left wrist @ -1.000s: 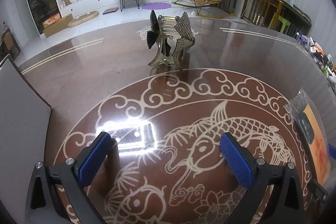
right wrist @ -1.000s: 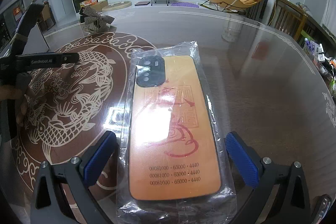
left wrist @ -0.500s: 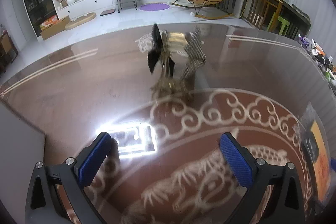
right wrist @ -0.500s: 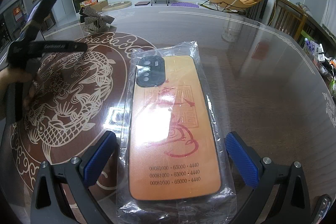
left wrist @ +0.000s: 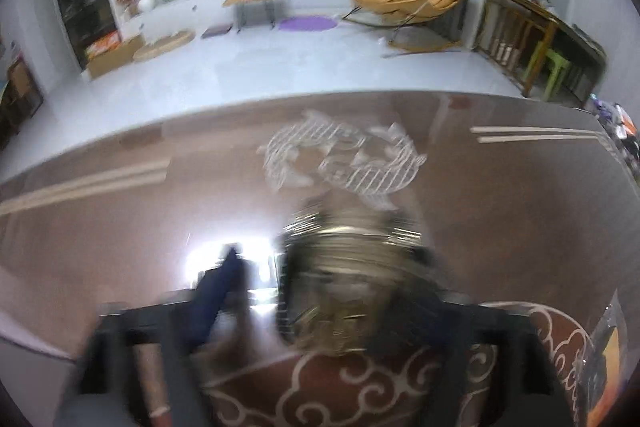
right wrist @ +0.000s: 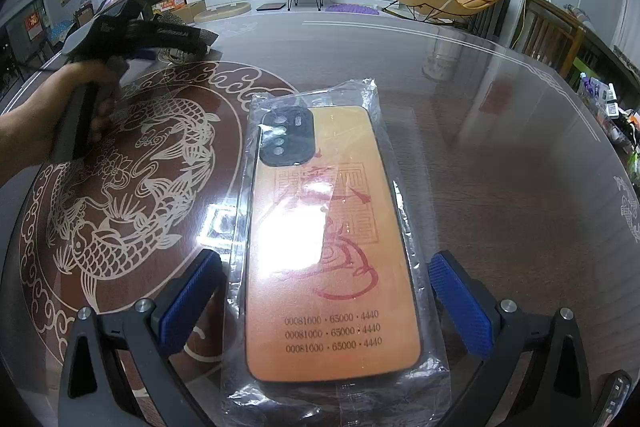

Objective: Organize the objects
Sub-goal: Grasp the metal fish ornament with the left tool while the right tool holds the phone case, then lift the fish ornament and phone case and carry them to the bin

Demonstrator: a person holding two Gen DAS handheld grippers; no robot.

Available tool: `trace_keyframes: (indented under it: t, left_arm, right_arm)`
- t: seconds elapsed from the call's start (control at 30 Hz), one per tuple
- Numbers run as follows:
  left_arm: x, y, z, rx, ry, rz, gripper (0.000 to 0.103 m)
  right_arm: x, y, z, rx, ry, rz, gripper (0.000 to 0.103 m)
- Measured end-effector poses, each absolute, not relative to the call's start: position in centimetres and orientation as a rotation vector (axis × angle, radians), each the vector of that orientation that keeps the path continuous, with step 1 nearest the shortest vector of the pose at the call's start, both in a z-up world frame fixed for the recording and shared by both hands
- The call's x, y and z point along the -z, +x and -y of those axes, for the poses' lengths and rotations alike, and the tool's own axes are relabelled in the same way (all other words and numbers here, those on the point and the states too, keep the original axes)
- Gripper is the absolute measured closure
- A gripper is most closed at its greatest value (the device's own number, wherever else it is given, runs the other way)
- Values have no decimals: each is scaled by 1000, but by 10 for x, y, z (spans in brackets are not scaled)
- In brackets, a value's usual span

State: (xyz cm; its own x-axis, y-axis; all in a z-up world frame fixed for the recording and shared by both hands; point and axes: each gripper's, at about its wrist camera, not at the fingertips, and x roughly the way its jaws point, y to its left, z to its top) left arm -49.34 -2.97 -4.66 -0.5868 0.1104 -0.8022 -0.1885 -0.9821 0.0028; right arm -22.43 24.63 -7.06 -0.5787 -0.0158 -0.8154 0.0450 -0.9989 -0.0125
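**Left gripper closing in on the brass ornament; right gripper parked over the phone case**

Table: dark brown glass-topped surface with a pale koi and cloud inlay. Ceiling light glare on the glass in both views.

Bagged phone case: orange, black camera block, red print, sealed in a clear sleeve. Lies flat on the table, lengthwise between the right gripper's blue pads. Pads stand wide, clear of the sleeve on both sides; this tool is released and holds nothing.

Brass fan-shaped ornament: stands at the cloud border of the inlay, directly ahead of the left gripper. Left view heavily motion-blurred. One blue pad sits left of the ornament with a gap visible; the other pad is lost in blur. Cannot tell whether the jaws have closed on it.

Judgement, step in hand: reaching for the ornament. Slow the approach, centre the narrow stem between the pads, and grip low so the top-heavy piece does not tip or skid on glass.
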Motion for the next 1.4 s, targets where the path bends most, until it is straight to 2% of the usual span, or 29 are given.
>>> trace_keyframes:
  t: [0.1,0.23,0.6,0.77,0.87,0.93,1.0,1.1,1.27,1.4]
  left_arm:
    - [43,-491,31,-2649,-1325,-141,64]
    - [44,-454,40,-2681,-1320,-111,64]
    - [53,-195,47,-2683,-1309,-105,64]
    - [54,-125,52,-2688,-1301,-72,64]
    - [57,-113,55,-2667,-1290,-37,57]
    - [56,-115,50,-2651,-1288,-43,48]
    - [57,-114,40,-2637,-1298,-105,33]
    - [58,-118,34,-2646,-1332,-141,19]
    - [58,-126,40,-2662,-1362,-123,11]
    - [58,-128,41,-2665,-1375,-114,8]
  right_arm:
    - [71,-224,-246,2761,1425,-49,0]
    - [71,-224,-246,2761,1426,-49,0]
    - [70,-222,-248,2759,1429,-47,0]
    - [67,-208,-241,2700,1432,-77,0]
    - [67,-191,-237,2676,1446,-92,0]
    - [66,-185,-238,2669,1463,-91,0]
    - [65,-187,-240,2653,1500,-88,0]
    - [59,-197,-245,2632,1559,-37,0]
    - [25,-220,-257,2676,1543,41,0]
    - [26,-251,-259,2632,1656,66,0]
